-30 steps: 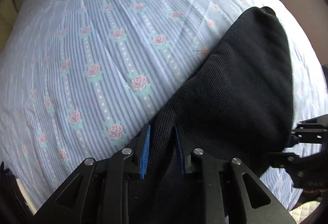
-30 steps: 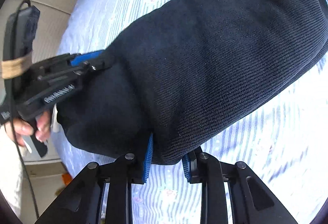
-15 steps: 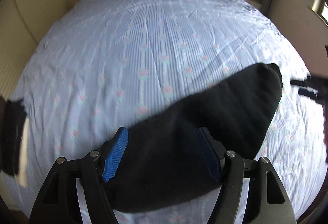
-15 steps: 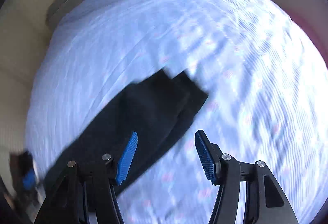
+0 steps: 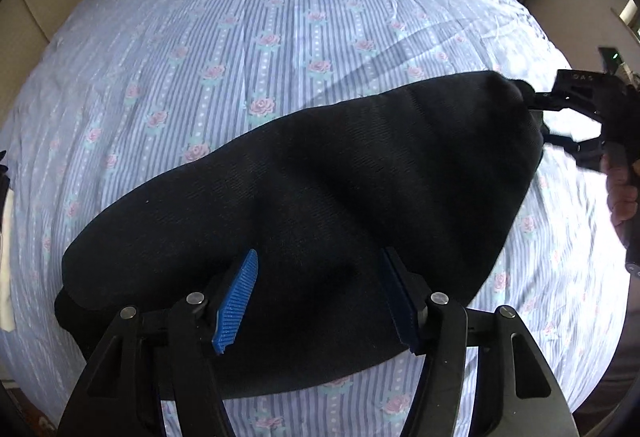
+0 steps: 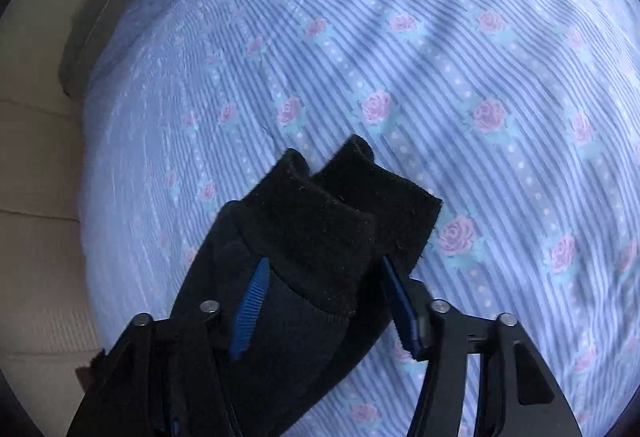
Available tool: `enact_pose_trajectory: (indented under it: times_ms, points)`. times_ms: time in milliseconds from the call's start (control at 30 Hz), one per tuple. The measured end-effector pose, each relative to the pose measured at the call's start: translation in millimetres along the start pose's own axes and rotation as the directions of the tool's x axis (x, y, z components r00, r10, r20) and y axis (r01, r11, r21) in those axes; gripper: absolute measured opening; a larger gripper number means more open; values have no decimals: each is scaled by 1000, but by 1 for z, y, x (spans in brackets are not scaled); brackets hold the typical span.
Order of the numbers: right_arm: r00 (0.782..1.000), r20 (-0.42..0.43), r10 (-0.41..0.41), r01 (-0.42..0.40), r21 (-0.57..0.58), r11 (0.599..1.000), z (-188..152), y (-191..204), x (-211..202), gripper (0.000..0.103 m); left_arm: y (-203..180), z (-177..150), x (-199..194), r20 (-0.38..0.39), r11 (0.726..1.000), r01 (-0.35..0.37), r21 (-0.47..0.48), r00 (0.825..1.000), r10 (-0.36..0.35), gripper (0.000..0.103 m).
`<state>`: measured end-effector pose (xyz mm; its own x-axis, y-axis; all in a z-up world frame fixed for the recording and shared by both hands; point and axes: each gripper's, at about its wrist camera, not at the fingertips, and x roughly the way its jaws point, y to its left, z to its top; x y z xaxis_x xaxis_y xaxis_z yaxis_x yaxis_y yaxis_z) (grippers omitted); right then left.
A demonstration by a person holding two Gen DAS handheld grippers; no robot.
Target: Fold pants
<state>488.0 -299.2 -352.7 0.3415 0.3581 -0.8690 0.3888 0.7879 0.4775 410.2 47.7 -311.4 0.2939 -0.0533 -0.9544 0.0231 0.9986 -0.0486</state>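
Note:
The black knit pants [image 5: 320,197] lie folded lengthwise on the bed, stretching from lower left to upper right. My left gripper [image 5: 320,301] is open and hovers above their wide end, touching nothing. My right gripper [image 6: 326,305] is open, its fingers either side of the two stacked ribbed cuffs [image 6: 340,213] at the leg end. In the left wrist view the right gripper [image 5: 560,117] shows at the far right, at the pants' narrow end, with the person's hand behind it.
The bed has a blue striped sheet with pink roses [image 5: 280,37]. A padded headboard [image 6: 100,17] and beige wall lie beyond it. The bed's edge runs along the left in the right wrist view.
Both grippers have let go of the pants and opened. The pants, held up a second ago, now lie flat on the sheet. The right gripper moved to the cuff end.

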Motion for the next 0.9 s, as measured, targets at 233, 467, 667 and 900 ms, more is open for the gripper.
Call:
enact_pose_trajectory:
  times_ms: [233,467,667,900]
  points:
    - [996,84,-31,40,-105,994,3,10,-32,7,-6,1,1,-6,1000,10,10,1000,-10,61]
    - [971,144,-191,209,-121,970,6,-5,-35,4,-20,6,7,-11,999,-4,52,1000,4,62]
    - [986,106,-129,135,-55,989,1,-20,-41,54,-22,4,16,-37,998,-19,61,999,21,63]
    - [992,117,41,-34,-65,997,-16,-7,-53,83,-16,-3,15,-32,999,-10,43,999,11,65]
